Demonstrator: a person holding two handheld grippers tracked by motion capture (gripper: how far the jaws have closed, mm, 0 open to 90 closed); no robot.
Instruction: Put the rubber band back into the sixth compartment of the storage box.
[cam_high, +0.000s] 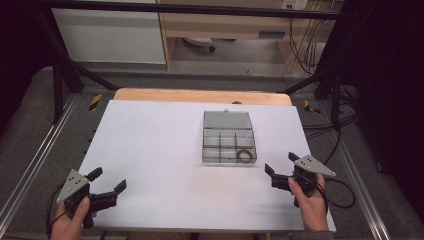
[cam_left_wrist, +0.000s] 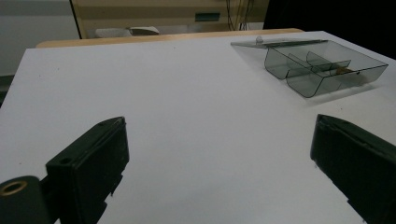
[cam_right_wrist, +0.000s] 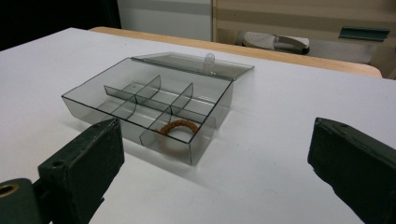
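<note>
Both tongs spread; right tongs (cam_high: 281, 167) near compartment box (cam_high: 229, 137); left tongs (cam_high: 107, 180) well apart.

Worktop (cam_high: 165, 150): carries the box, with both grippers at its near edge.
Box (cam_high: 229, 137): sits right of the worktop's middle, toward the far half; lid lies flat behind it, hinged open at the far side.
Compartments: dividers split the box into several cells.
Ring (cam_high: 245, 155): lies in the near right corner compartment of the box.
Left gripper (cam_high: 107, 181): at the near left corner of the worktop, well apart from the box, which lies ahead and to its right.
Right gripper (cam_high: 281, 165): at the near right edge, near the box's near right corner, the ring just ahead of it.
</note>
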